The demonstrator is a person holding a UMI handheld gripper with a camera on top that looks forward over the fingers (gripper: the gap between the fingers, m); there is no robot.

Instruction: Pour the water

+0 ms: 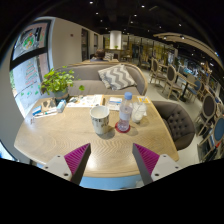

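Pale wood forms the round table [50,140] that fills the near part of the scene, and the task's things stand on it just beyond the gripper [111,160]. Its two fingers are spread wide with nothing between them, the magenta pads [76,156] facing inward across bare tabletop. Ahead of them stands a light-coloured cup [100,120]; what it holds cannot be made out. Just beside it, on a small round coaster [123,127], rises a clear plastic bottle [125,107] with a pale cap, its fill level too small to read. A further white container [138,112] sits just past the bottle, next to a grey upholstered chair [178,122]. Farther back on the table are a green potted plant [57,82] and some papers [92,100], with a sofa bearing a zigzag-patterned cushion [117,76] behind.
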